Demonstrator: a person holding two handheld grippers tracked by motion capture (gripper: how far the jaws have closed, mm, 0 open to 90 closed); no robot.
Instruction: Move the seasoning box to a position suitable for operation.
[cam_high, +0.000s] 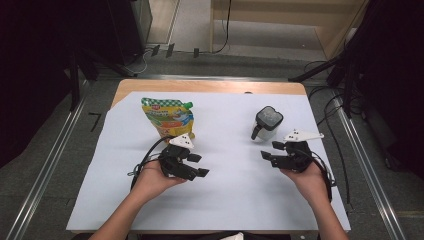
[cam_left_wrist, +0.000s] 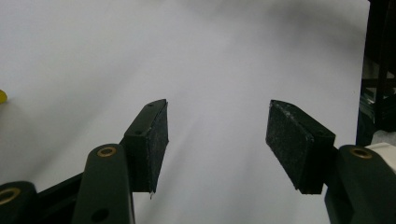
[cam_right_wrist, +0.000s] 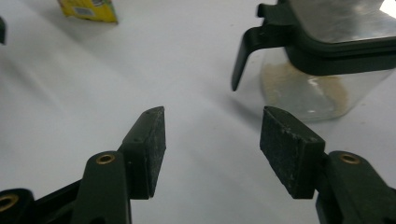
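Note:
A yellow and green pouch with a green cap stands at the back left of the white sheet. A clear jar with a black lid and handle stands at the back right; it holds a little pale powder. My left gripper lies low in front of the pouch, pointing right. Its jaws are open with bare sheet between them. My right gripper sits just in front of the jar, pointing left. It is open too, with the jar beyond its right pad and a corner of the pouch far off.
The sheet covers a wooden table whose back edge shows. Metal floor rails run along both sides. Cables and dark stands lie on the floor to the right and behind. Open sheet lies between and in front of my hands.

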